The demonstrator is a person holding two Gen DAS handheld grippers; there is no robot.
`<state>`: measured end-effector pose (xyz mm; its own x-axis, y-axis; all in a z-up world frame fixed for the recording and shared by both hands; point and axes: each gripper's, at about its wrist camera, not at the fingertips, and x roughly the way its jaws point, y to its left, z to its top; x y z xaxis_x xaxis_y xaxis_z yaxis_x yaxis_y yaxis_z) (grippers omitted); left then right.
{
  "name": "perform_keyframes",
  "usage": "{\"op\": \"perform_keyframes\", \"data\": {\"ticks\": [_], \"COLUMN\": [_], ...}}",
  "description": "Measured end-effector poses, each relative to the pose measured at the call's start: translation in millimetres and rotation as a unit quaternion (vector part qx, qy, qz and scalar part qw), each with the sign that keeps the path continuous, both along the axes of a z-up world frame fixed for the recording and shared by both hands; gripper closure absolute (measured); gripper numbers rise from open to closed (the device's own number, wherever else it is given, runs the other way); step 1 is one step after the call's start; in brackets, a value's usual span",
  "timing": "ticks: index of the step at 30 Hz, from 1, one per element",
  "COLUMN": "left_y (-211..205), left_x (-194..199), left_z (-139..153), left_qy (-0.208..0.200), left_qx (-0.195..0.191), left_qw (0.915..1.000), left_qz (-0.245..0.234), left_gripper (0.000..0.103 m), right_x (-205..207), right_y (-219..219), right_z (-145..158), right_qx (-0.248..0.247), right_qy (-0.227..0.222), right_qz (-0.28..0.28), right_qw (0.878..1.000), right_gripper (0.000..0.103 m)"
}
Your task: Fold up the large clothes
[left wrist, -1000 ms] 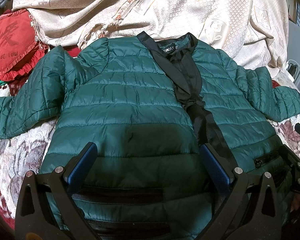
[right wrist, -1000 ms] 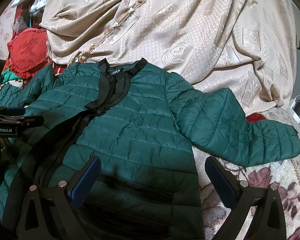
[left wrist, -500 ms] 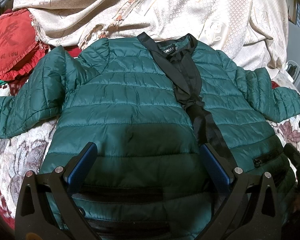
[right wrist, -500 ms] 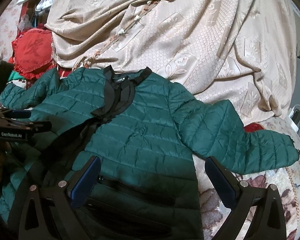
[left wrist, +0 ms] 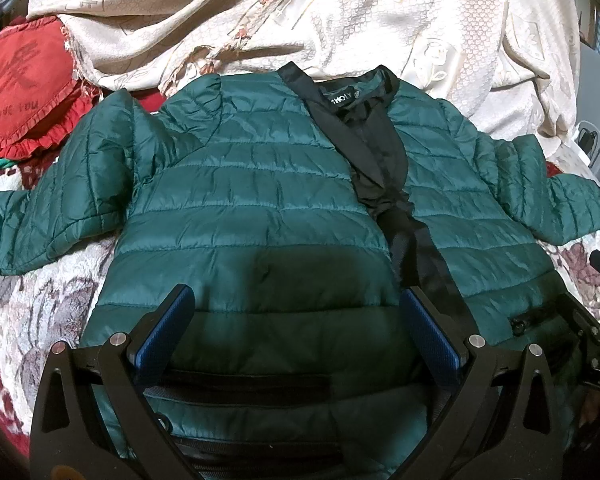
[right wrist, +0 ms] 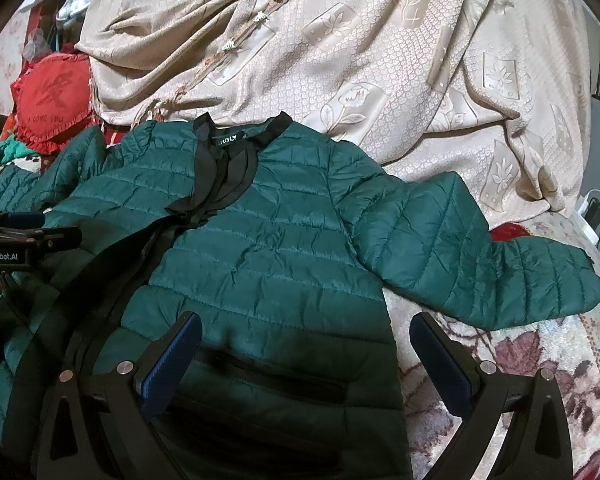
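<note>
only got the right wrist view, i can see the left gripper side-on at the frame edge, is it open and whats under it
observer: Open. The left gripper has both blue-padded fingers over the lower front of the dark green quilted jacket, and nothing is between them.
operator: and the sleeve on that side, looks bunched from here
observer: It lies spread out. That green sleeve bends at the elbow and runs off the left edge of the left wrist view, over the floral bedcover, with nothing on top of it.
</note>
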<state>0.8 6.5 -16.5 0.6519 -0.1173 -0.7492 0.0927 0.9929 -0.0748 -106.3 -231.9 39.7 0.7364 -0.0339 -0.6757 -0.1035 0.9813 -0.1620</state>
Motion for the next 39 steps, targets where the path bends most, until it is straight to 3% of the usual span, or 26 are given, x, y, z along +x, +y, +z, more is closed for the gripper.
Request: {"op": "perform_keyframes", "data": {"ticks": [31, 34, 39], "left_y": [2.8, 17.2, 80.6], "left_x": [0.9, 2.9, 8.7], "left_z": [-1.1, 8.1, 52.3], "left_qy": [-0.003, -0.018, -0.055], "left_qx": [0.003, -0.015, -0.065], "left_qw": [1.0000, 0.9995, 0.9918], "left_qz": [0.003, 0.023, 0.095], "left_gripper": [0.000, 0.000, 0.000], "right_x": [0.4, 1.7, -4.2], "right_y": [0.3, -0.2, -1.1], "right_z": [0.6, 1.0, 6.3], "right_qx": [-0.001, 0.004, 0.011], "right_qy": [-0.001, -0.001, -0.014], "right_qz": [0.001, 0.000, 0.009], "right_qw": [1.000, 1.000, 1.000], "right_gripper": [0.000, 0.000, 0.000]}}
